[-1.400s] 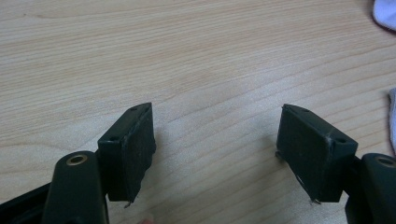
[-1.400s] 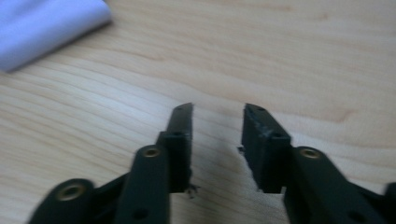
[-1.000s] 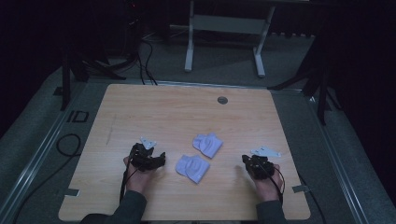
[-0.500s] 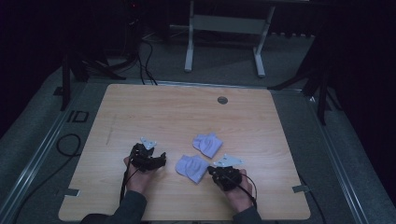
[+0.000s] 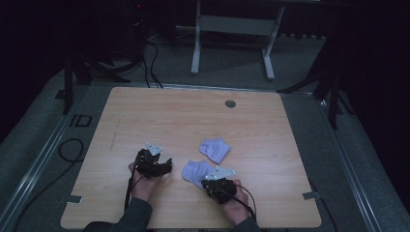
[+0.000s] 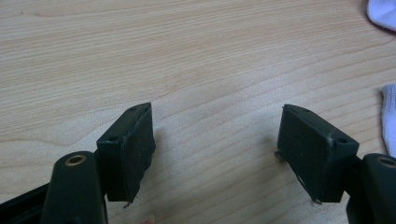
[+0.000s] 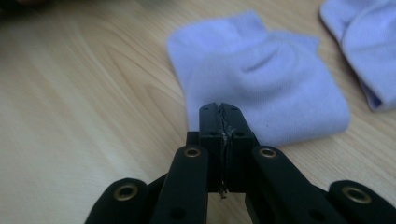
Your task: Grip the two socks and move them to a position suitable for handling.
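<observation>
- Right gripper [image 5: 211, 180], black with a grey three-cornered plate on top, sits near the table's near edge, its tip at the near edge of the closer pale lilac folded sock [image 5: 196, 171].
- From the right gripper view the right gripper [image 7: 219, 108] has its jaws clenched tight, pad against pad, with nothing between them (the seam between the pads is a thin line).
- The tip lies over the near hem of that closer sock [image 7: 261, 86]; whether it actually presses on the fabric I cannot tell.
- The sock lies flat on the light wooden table [image 5: 193, 121], a soft crease running across its upper half.
- Second pale lilac folded sock [image 5: 215, 149] rests farther off and slightly right of the first, close by it but apart; in the right gripper view it peeks in at the far right corner [image 7: 364, 42].
- Left gripper [image 5: 167, 164], black too, rests left of the closer sock, held low over bare wood in the person's left hand [image 5: 142, 186].
- In the left gripper view the left gripper [image 6: 217, 135] has its jaws released and spread wide, only wood grain between the pads.
- A sliver of white-lilac cloth shows at the right edge of that view [image 6: 388, 119], clear of the jaws.
- Far across the table, a small round grey grommet [image 5: 230, 103] sits in the tabletop.
</observation>
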A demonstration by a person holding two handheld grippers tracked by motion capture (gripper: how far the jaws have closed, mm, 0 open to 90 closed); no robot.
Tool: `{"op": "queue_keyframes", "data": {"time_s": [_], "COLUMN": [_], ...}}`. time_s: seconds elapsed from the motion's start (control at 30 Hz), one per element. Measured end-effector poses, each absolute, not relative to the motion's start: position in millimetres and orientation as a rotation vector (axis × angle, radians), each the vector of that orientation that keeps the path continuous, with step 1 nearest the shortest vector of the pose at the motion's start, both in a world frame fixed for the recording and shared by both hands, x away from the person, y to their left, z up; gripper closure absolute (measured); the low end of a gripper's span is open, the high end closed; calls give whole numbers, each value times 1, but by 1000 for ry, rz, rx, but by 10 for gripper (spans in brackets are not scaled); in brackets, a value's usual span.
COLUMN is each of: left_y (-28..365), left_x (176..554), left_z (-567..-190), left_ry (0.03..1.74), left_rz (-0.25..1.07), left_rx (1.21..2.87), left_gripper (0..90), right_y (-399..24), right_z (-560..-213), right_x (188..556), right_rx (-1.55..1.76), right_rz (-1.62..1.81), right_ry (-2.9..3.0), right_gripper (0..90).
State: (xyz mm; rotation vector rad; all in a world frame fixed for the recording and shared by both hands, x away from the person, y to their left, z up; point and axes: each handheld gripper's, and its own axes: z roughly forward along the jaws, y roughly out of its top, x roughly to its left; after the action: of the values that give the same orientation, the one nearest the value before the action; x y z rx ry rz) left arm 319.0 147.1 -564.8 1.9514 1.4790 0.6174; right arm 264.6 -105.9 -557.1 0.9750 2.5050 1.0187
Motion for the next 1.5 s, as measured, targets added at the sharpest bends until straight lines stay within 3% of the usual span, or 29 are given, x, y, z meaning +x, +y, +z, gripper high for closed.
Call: {"op": "queue_keyframes", "data": {"time_s": [0.23,0.53,0.63,0.83,0.9,1.5], "left_y": [144,134,121,98,88,78], "left_x": [316,309,304,294,290,284], "left_z": [-562,-558,-558,-557,-558,-562], "left_ry": [1485,1403,1311,1153,1088,1016], "left_rz": [608,537,441,399,391,326], "left_rx": [1962,2018,2043,2077,2089,2131], "left_gripper": [337,616,721,889,895,870], "right_y": [-125,-142,-144,-145,-146,-154], "right_z": [-556,-555,-555,-556,-556,-551], "right_x": [272,279,280,281,280,282], "right_rx": [948,925,930,935,939,1050], "right_rz": [1044,1047,1061,1073,1077,958], "right_ry": [2582,2643,2648,2647,2642,2551], "right_gripper": [852,853,854,858,859,881]}}
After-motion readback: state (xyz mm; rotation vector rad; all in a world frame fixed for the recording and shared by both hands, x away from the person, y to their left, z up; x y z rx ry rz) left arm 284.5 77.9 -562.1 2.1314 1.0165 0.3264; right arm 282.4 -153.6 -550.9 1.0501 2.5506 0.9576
